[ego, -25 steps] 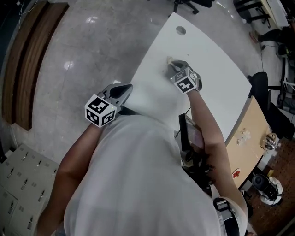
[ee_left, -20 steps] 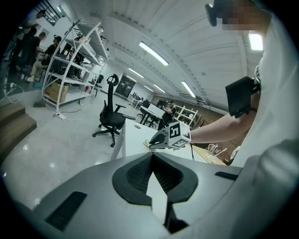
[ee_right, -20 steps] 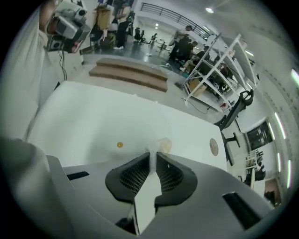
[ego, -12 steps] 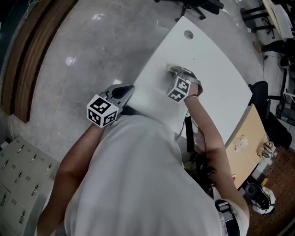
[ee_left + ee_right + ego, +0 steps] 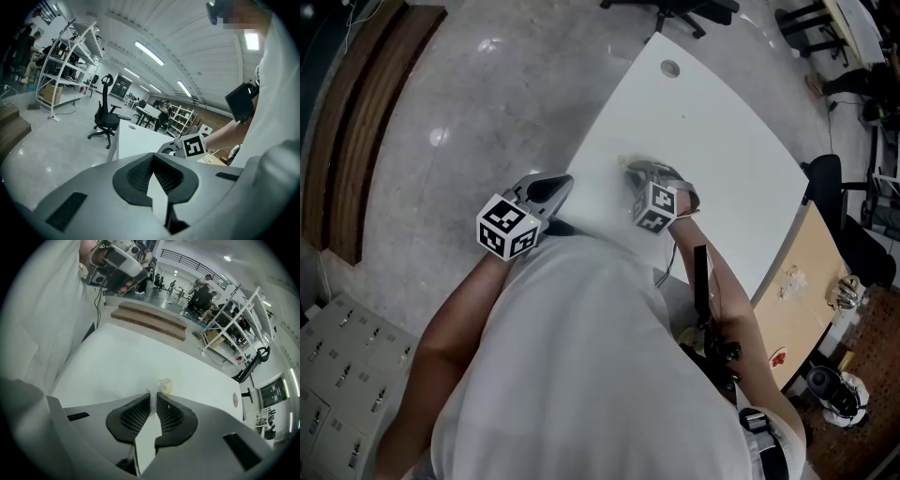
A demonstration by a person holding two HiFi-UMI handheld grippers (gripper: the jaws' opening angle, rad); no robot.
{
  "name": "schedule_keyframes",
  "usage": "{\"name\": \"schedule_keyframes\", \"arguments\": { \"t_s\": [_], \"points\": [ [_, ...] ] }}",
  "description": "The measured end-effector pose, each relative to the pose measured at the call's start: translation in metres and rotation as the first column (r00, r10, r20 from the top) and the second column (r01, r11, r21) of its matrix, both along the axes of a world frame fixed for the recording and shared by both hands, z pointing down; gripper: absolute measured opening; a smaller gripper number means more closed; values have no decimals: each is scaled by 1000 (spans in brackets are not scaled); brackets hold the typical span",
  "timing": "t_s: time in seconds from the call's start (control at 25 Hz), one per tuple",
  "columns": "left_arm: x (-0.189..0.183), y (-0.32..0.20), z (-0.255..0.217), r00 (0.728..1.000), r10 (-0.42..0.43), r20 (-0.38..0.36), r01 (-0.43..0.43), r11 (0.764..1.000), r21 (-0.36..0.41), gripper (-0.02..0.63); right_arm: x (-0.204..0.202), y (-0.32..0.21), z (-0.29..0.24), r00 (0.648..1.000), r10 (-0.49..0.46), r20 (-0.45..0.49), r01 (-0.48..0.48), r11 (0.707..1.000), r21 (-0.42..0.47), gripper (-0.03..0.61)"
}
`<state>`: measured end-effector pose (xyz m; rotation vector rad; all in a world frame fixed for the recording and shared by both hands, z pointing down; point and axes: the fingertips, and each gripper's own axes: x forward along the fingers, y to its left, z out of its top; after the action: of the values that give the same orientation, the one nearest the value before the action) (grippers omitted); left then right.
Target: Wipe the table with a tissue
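A crumpled pale tissue sticks out past the tips of my right gripper, which is shut on it and presses it on the white table. In the head view the right gripper is blurred, low over the table near its left edge. My left gripper hangs off the table's near-left edge, over the floor. Its jaws are shut with nothing between them, as the left gripper view shows.
A round cable hole sits near the table's far end. A black office chair stands beyond the table. A wooden desk with small items lies to the right. Wooden steps and metal shelving stand further off.
My right gripper has slid the tissue toward me and to the left along the table. The left gripper has stayed in place.
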<state>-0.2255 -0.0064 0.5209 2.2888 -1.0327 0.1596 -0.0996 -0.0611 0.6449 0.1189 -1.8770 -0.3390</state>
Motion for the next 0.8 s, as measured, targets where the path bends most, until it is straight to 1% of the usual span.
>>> {"name": "schedule_keyframes", "arguments": {
  "t_s": [0.04, 0.12, 0.16, 0.2, 0.24, 0.28, 0.32, 0.36, 0.4, 0.44, 0.48, 0.52, 0.56, 0.68, 0.8],
  "points": [
    [1, -1, 0, 1000, 4, 0, -4, 1000, 1, 6, 0, 8, -1, 1000, 8, 15, -7, 999, -36, 48],
    [4, -2, -2, 1000, 9, 0, -9, 1000, 4, 6, -1, 26, -3, 997, 38, 68, -27, 987, -157, 48],
    [5, -2, -3, 1000, 11, 1, -11, 1000, 5, 6, -1, 33, -6, 990, 79, 116, -51, 973, -226, 48],
    [6, -2, -4, 1000, 12, 2, -12, 1000, 7, 6, 0, 32, -11, 971, 158, 178, -104, 954, -281, 48],
    [6, -2, -5, 1000, 13, 2, -14, 1000, 9, 6, 4, 23, -17, 931, 274, 241, -192, 929, -317, 48],
    [5, -3, -5, 1000, 14, 2, -14, 1000, 11, 6, 11, 6, -22, 868, 400, 293, -298, 893, -337, 48],
    [4, -3, -5, 1000, 15, 2, -15, 1000, 11, 6, 21, -12, -26, 797, 505, 330, -396, 851, -345, 48],
    [3, -2, -5, 1000, 16, 2, -16, 1000, 9, 6, 31, -28, -27, 739, 577, 349, -473, 812, -341, 48],
    [3, -1, -4, 1000, 17, 3, -17, 1000, 7, 6, 41, -39, -26, 703, 619, 349, -527, 784, -328, 48],
    [3, 0, -3, 1000, 19, 5, -19, 1000, 5, 6, 49, -46, -23, 690, 641, 338, -561, 768, -310, 48],
    [4, 1, -3, 1000, 22, 7, -22, 1000, 4, 6, 55, -49, -19, 690, 647, 323, -578, 762, -291, 48],
    [6, 2, -3, 1000, 24, 9, -24, 1000, 4, 6, 57, -49, -15, 699, 643, 311, -582, 765, -274, 48],
    [7, 2, -3, 1000, 25, 9, -25, 1000, 5, 6, 56, -47, -11, 713, 632, 304, -578, 775, -256, 48],
    [6, 2, -4, 1000, 22, 10, -22, 1000, 7, 6, 40, -28, -5, 759, 569, 318, -534, 822, -197, 48],
    [3, 1, -1, 1000, 18, 11, -18, 1000, -1, 6, 8, 11, -7, 820, 462, 337, -414, 886, -207, 48]
  ]
}}
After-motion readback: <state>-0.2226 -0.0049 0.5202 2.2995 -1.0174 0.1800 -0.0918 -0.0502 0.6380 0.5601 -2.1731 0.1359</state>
